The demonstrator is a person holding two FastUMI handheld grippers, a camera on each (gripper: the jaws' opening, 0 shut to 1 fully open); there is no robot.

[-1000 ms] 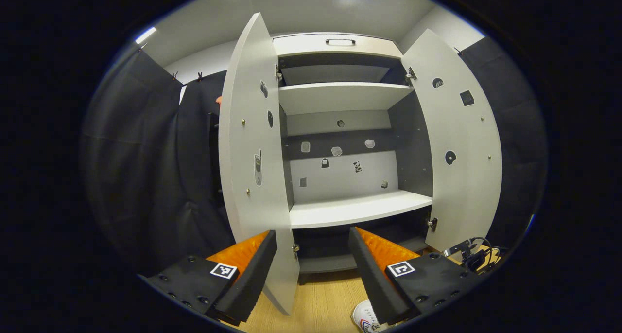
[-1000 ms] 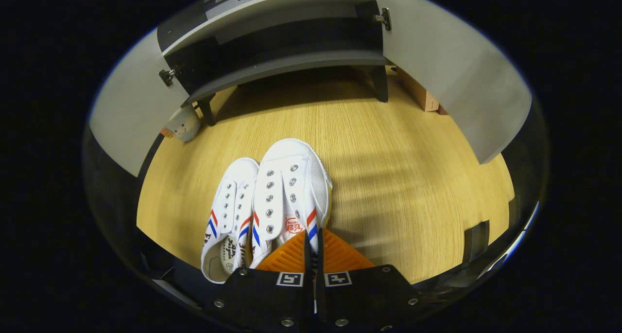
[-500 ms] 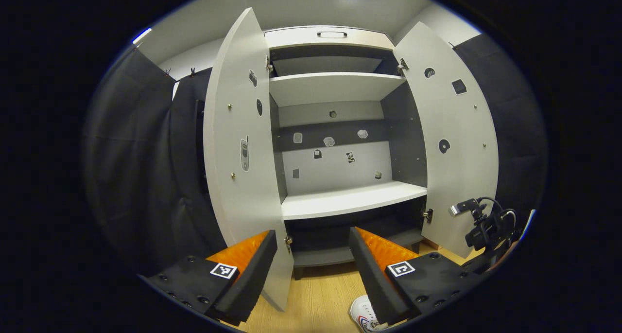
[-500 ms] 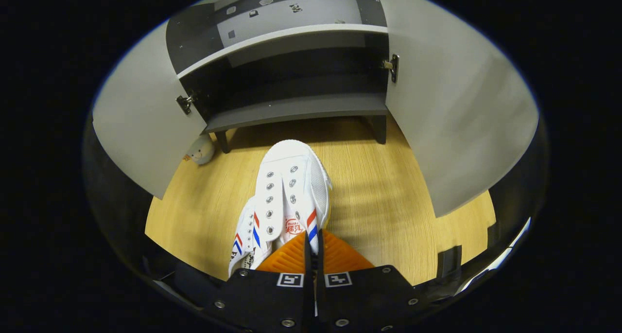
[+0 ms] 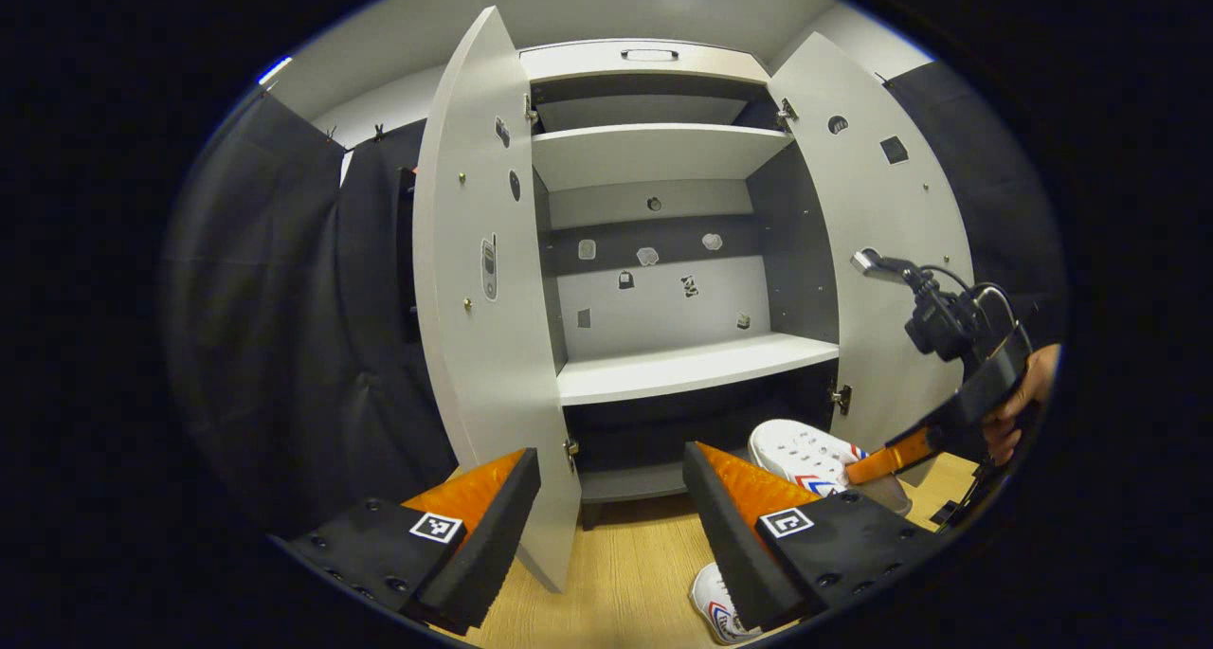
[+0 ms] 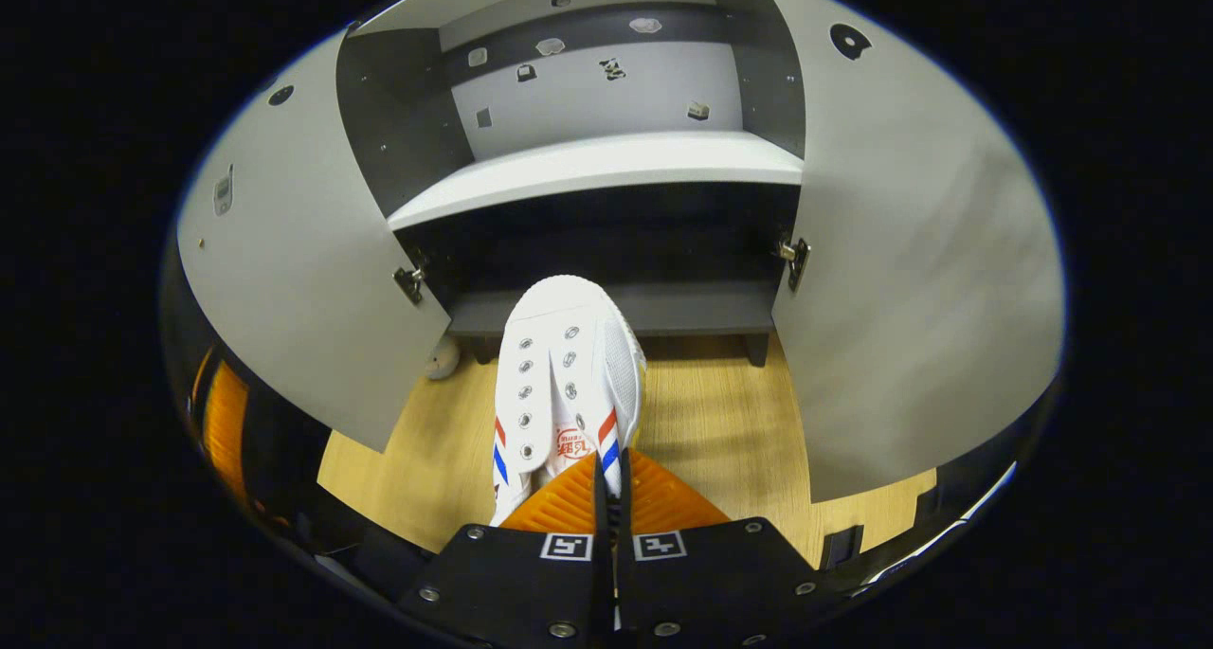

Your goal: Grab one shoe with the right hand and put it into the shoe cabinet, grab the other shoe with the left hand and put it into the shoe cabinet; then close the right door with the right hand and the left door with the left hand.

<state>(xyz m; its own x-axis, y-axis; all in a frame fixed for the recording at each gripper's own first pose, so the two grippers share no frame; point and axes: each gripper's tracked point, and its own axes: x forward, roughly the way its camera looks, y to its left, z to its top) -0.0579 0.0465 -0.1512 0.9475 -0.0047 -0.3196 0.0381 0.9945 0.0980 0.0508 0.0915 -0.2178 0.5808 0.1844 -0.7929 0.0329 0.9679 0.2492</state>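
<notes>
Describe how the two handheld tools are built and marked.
Each tool, left and right, has two wedge-shaped fingers with ribbed inner faces on black, screw-studded bodies, each carrying a square black-and-white marker. From the left gripper view, the right tool carries a black camera with looping cables.

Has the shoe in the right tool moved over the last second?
Yes. The shoe, clamped in the right tool, has left the floor and its toe now reaches the cabinet bottom shelf.

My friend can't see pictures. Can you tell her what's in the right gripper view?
The right gripper holds a white shoe by its heel, toe pointing at the dark bottom shelf of an open cabinet. Both doors stand wide open over a wooden floor.
</notes>
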